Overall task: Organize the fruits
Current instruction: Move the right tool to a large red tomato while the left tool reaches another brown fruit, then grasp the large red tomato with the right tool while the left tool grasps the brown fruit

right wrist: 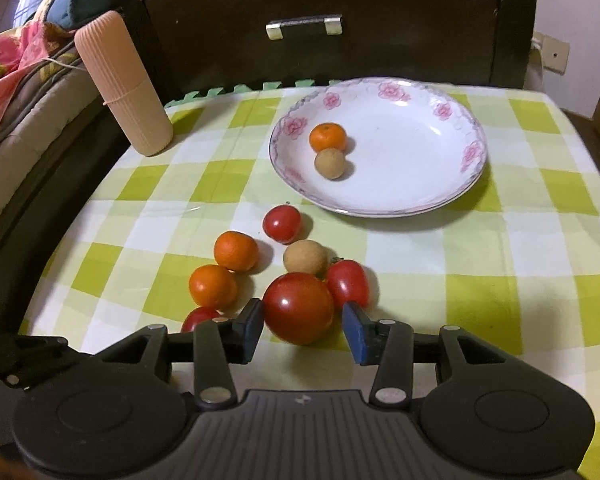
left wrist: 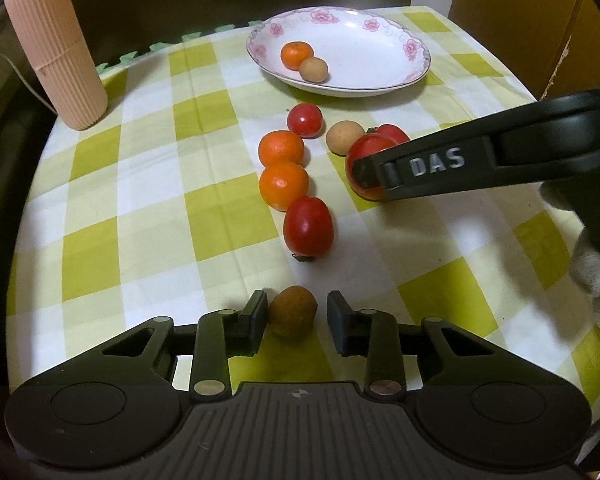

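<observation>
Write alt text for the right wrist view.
The open right gripper straddles a large red tomato on a green-checked tablecloth, amid oranges, small tomatoes and a brown fruit. Behind, a floral plate holds an orange and a brown fruit.

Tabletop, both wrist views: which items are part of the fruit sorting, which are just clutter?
In play:
- floral plate, holding one orange and one brown fruit
- big tomato between the right gripper fingers
- brown fruit between the left gripper fingers
- loose oranges

Clutter:
- pink ribbed cylinder
- bedding
- drawer handle
</observation>
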A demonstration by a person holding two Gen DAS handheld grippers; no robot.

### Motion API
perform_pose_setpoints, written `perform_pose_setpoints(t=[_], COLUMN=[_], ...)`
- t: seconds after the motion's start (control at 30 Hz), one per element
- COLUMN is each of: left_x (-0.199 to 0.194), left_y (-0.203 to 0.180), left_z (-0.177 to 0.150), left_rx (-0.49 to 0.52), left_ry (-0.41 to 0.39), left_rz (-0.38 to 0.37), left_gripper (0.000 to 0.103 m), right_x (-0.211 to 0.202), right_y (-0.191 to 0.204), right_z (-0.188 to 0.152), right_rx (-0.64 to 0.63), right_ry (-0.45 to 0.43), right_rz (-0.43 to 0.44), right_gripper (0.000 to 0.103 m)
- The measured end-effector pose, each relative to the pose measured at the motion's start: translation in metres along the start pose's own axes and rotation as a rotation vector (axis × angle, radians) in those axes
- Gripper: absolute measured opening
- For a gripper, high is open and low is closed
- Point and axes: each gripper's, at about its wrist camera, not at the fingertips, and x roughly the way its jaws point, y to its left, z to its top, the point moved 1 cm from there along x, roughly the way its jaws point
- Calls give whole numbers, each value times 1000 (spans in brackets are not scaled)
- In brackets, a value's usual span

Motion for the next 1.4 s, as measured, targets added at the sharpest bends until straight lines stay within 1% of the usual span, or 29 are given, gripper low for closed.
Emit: perform_pose_setpoints(t=[0.1, 0.2, 0.3, 0.4, 0.47, 0.57, 0.63, 0.8, 0.9, 1.03, 1.1, 1.17, 1.23, 1.3, 1.4], left_x=[1, 1, 1, 0, 0, -3, -4, -4, -3, -4, -4, -4, -4, -4, -4], left_y=[-1, -1, 0, 1, 1, 1, 0, -3, -2, -3, -2, -1, -2, -4, -4], left_z=[1, 1, 0, 0, 0, -2, -4, -6, -6, -8, -8, -7, -7, -8, -8], left_rx=[-2, -1, -1, 0, 0, -1, 1, 16, 18, 27, 21, 20, 25, 36, 37], left_ry=[-1, -2, -1, 0, 0, 0, 2, -8, -17, -23, -25, -26, -27, -29, -26], left_rz=[0, -1, -6, -9, -10, -12, -16, -9, -10, -1, 0, -5, -9, -3, -2], left_gripper=[45, 45, 45, 44, 40, 39, 42, 43, 50, 51, 47, 40, 37, 37, 41], right_x=[9, 17, 17, 15, 13, 5, -4, -20, -22, -18, -18, -17, -17, -14, -13], right_y=[3, 3, 0, 2, 2, 2, 2, 0, 1, 0, 1, 2, 3, 3, 4], right_z=[-1, -1, 0, -1, -3, -9, -14, -28, -36, -42, -41, -42, -43, -44, -46], right_rx=[-1, -1, 13, -4, -10, -25, -38, -51, -64, -80, -90, -108, -120, -126, -145], right_ry=[23, 26, 19, 21, 29, 37, 37, 48, 61, 69, 66, 59, 55, 69, 62], right_rz=[-8, -26, -19, -27, -29, -41, -43, -55, -57, -66, -68, -71, -72, -69, -74], right_gripper=[42, 41, 41, 40, 40, 40, 40, 40, 40, 40, 40, 41, 41, 41, 41])
